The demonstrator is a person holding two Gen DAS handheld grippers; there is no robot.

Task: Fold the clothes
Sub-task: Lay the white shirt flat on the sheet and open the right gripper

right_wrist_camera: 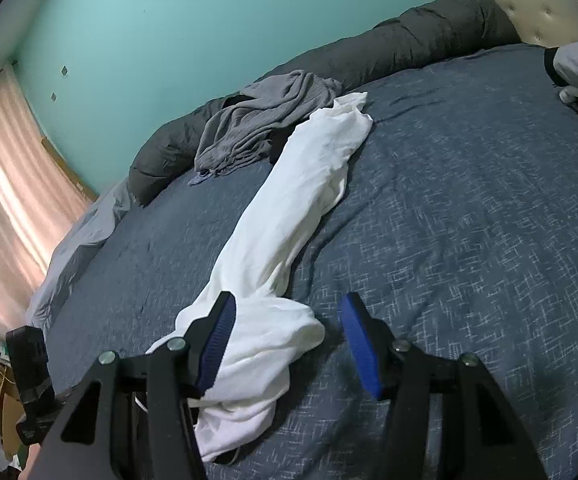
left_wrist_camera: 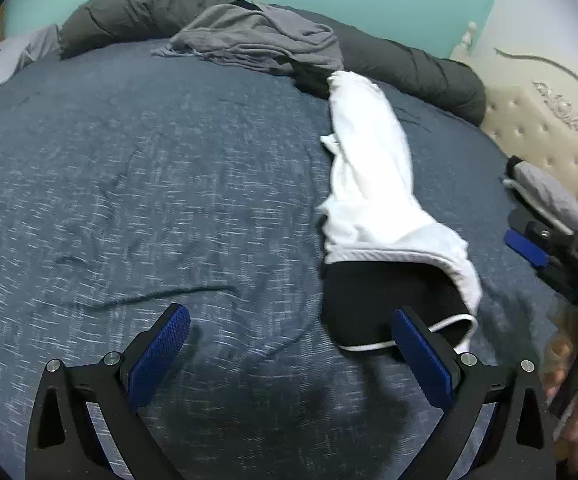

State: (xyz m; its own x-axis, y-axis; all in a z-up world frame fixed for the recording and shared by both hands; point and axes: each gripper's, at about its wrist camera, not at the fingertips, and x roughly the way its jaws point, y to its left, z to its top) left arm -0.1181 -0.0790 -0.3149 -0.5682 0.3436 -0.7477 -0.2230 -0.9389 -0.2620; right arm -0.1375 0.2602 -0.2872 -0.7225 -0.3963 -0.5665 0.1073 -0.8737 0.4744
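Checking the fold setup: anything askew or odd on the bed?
Yes. The white garment lies bunched into a long twisted strip across the blue bedspread, not flat, with black fabric showing at its near end. A grey garment sits crumpled by the far edge.

Blue bed [left_wrist_camera: 129, 184] bearing white garment [left_wrist_camera: 373, 168], grey garment [left_wrist_camera: 257, 40].
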